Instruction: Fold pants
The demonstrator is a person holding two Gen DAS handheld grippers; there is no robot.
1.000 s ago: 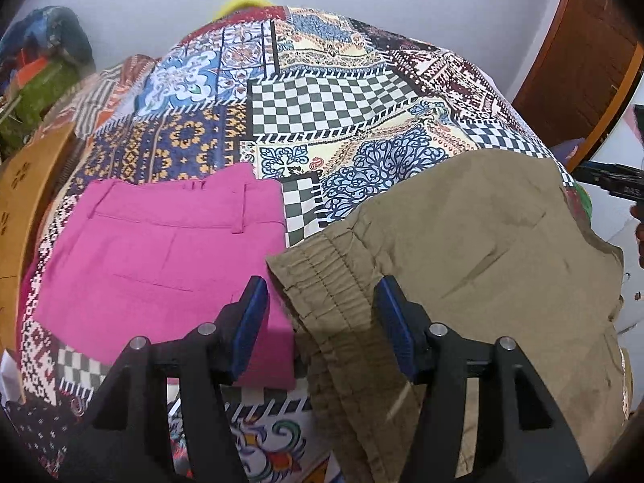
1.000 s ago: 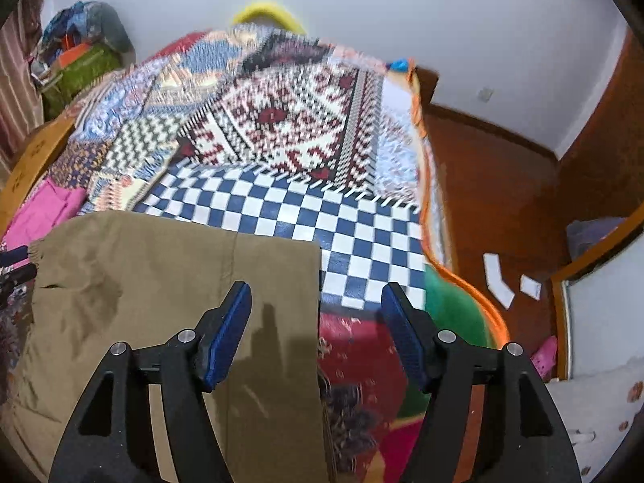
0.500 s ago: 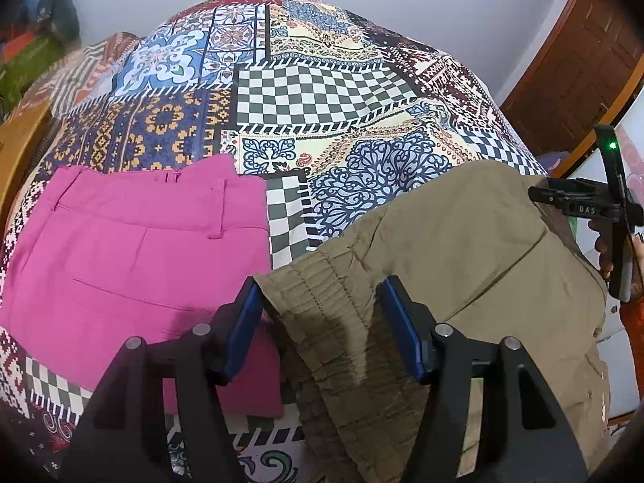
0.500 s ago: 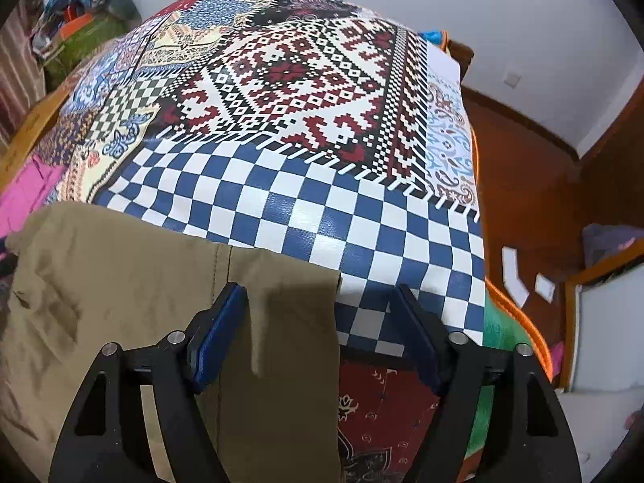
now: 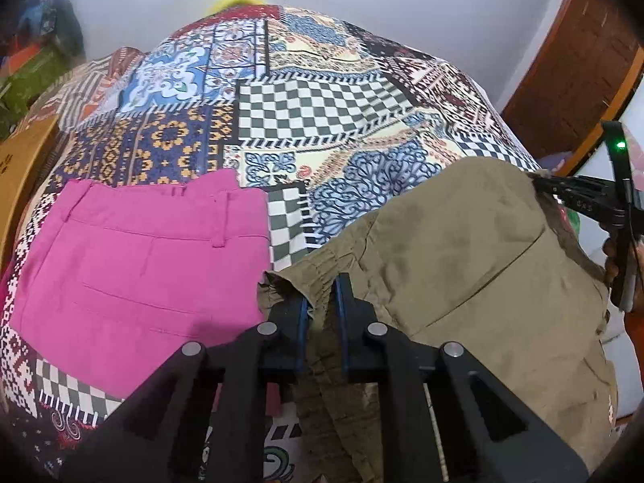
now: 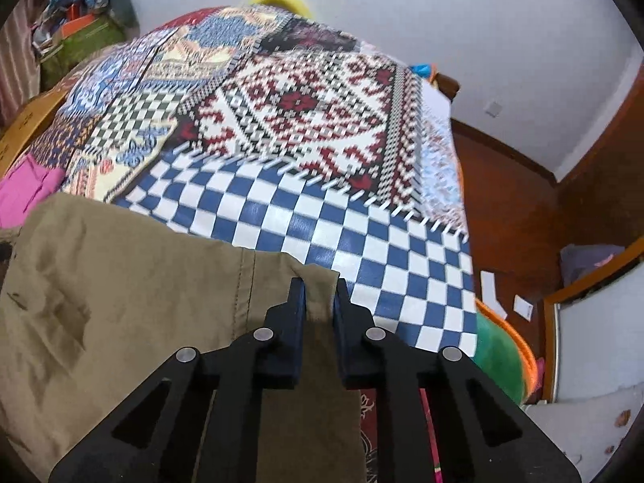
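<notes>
In the left wrist view, a folded pair of pink pants [image 5: 137, 265] is seen lying flat on the patchwork bedspread [image 5: 322, 120], ahead and to the left of the left gripper [image 5: 324, 302]. A strip of checkered bedspread is visible between the pink pants and the olive pants [image 5: 463, 273] farther from the tool; nearer the tool the two garments appear to meet. The left gripper is found nearly closed, its blue-lined fingers pinching the gathered elastic waistband of the olive pants at the near-left corner of that garment. The bunched fabric is held between the jaws, with a ruffled edge protruding just left of the left finger. The body of the olive pants is spread ahead and to the right of this tool, on the bedspread.

At the far right of the same view, the right gripper [image 5: 541, 182] is seen from the side, clamped on the far corner of the olive fabric, which is raised slightly there.

In the right wrist view, the olive pants [image 6: 120, 306] are observed to the left of and beneath the right gripper [image 6: 318, 287]. The jaws are drawn close together, with a hem corner of the olive pants held between them. A blue-and-white checkered panel of the bedspread [image 6: 362, 241] lies directly ahead and to the right. A wooden floor [image 6: 503, 201] is recorded beyond the bed edge, to the right of the tool.
</notes>
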